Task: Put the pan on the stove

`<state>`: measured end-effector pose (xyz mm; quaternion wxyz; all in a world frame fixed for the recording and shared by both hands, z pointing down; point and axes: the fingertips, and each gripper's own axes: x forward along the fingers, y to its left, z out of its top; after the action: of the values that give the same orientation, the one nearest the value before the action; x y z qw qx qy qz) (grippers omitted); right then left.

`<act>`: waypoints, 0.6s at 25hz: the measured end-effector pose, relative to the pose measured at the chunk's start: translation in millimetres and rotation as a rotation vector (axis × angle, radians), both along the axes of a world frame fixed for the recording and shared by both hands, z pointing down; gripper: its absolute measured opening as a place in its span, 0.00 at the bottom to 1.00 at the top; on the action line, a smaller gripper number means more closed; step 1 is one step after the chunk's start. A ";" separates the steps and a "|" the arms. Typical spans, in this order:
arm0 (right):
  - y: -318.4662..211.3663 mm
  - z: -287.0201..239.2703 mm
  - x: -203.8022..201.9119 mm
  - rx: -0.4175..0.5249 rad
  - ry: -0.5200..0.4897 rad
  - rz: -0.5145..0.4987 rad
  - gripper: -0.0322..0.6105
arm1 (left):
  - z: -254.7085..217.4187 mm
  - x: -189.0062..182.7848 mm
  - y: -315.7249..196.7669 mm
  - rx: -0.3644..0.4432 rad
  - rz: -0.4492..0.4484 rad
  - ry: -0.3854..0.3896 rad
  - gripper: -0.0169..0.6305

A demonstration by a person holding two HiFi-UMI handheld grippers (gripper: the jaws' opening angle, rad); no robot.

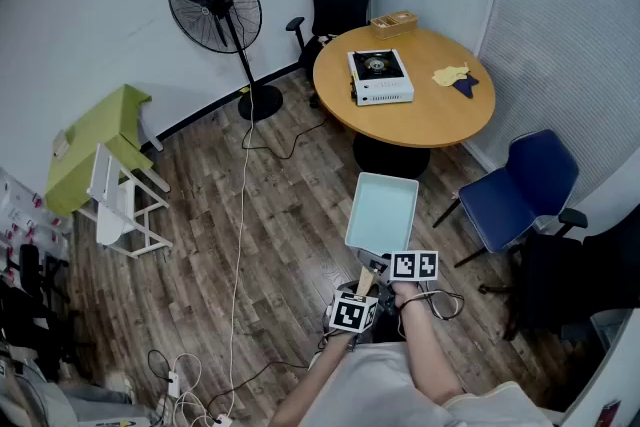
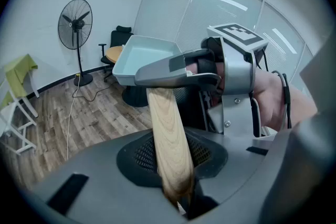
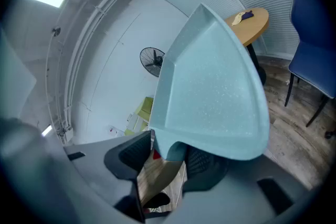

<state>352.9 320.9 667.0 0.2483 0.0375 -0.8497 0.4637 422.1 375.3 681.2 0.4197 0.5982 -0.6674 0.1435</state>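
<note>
one pale blue pan, its wooden handle pinched by two grippers: left gripper nearer, right gripper beside it. one stove on the far table.

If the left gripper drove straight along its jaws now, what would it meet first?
The right gripper, clamped on the same wooden handle just ahead; the pan comes next. How small the gap is remains unclear.

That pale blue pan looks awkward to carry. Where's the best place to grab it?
By the wooden handle, coming from its free end, behind the pan. It is a narrow, straight bar that jaws can span; the square body is too wide. The left gripper and right gripper are closed on it.
</note>
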 end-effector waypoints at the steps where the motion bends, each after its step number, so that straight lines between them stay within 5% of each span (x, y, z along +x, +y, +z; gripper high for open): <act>1: -0.2 -0.3 -1.8 -0.005 -0.006 0.001 0.35 | -0.8 -2.1 0.1 -0.005 0.000 -0.009 0.20; 15: 1.7 -8.4 -27.2 -0.057 -0.046 0.033 0.36 | -11.1 -34.4 2.0 -0.011 0.022 -0.111 0.20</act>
<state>325.8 322.6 658.6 0.2221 0.0336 -0.8409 0.4923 387.6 377.2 670.2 0.3836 0.5945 -0.6822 0.1845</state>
